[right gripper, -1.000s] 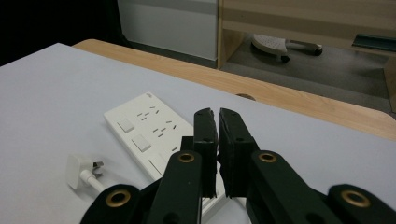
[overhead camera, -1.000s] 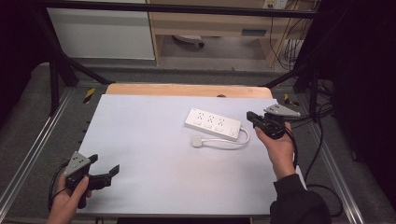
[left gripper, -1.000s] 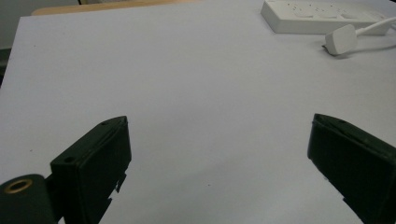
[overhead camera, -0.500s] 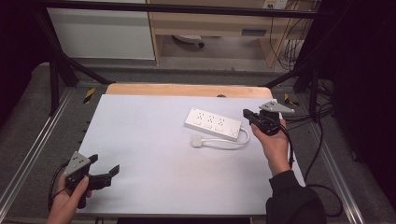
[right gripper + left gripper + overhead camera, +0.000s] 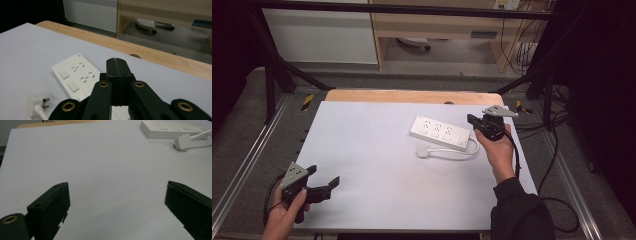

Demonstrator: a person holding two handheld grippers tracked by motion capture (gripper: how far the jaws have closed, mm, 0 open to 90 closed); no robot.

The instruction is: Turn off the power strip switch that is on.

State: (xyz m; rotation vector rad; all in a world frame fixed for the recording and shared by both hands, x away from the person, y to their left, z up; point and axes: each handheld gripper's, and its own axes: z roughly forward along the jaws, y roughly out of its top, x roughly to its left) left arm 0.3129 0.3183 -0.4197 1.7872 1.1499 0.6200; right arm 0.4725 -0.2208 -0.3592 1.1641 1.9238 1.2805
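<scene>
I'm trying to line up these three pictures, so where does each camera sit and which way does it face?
High view: above the person's side, looking forward and down on the table; both hands and tools show.
Left gripper view: on the left tool, looking across the table between its open jaws.
Right gripper view: on the right tool, jaws shut, facing the table's far edge.
All three share the power strip and plug.

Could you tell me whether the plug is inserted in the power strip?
No, the plug lies loose on the table beside the power strip.

No readable txt, labels or nos. anywhere, incl. on the power strip.
</scene>
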